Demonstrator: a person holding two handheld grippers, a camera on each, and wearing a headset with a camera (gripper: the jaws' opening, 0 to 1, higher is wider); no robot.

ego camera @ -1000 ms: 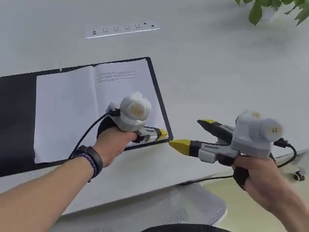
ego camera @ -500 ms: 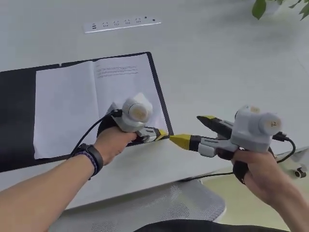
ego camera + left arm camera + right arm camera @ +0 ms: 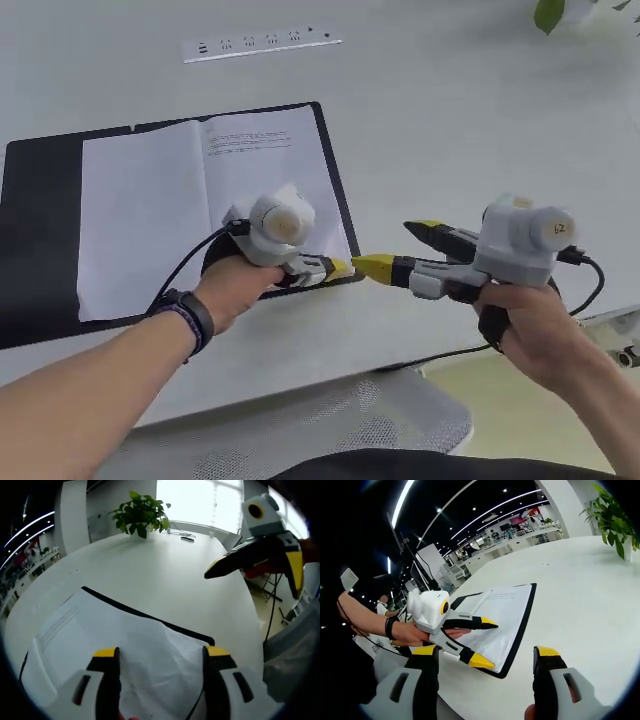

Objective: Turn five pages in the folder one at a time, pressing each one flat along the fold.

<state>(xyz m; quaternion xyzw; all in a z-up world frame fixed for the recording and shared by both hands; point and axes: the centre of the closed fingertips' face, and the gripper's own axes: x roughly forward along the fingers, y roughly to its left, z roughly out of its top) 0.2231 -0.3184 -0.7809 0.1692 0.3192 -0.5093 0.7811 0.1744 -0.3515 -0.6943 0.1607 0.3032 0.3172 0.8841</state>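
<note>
**Q:** What is shown in the head view?
**A:** The folder (image 3: 40, 240) is shown lying open on the desk (image 3: 470, 120), with a white sheet on each side of the fold. The left gripper (image 3: 332, 270) is held at the lower outer corner of the right-hand page (image 3: 270, 170). The right gripper (image 3: 400, 248) is held just beside that corner, over bare desk, with its jaws spread wide and nothing between them.

**Q:** And in the left gripper view?
**A:** The jaws are seen wide apart, with the page corner lying between them, and nothing is clamped. The paper is slightly rumpled there but is not lifted. The right gripper is seen beyond, at the upper right, and a potted plant (image 3: 141, 514) stands at the far side of the desk.

**Q:** What is added by the right gripper view?
**A:** Its own jaws are seen widely parted and empty. The left gripper's jaws are seen open over the near corner of the folder, and the page beneath them lies flat.

**Q:** How far along is the task judged to be?
**A:** The number of pages already turned cannot be read from the sheets. The right-hand page is judged not yet taken. For this page, the grip on the corner, the turn and the pressing along the fold are all left to be done.
</note>
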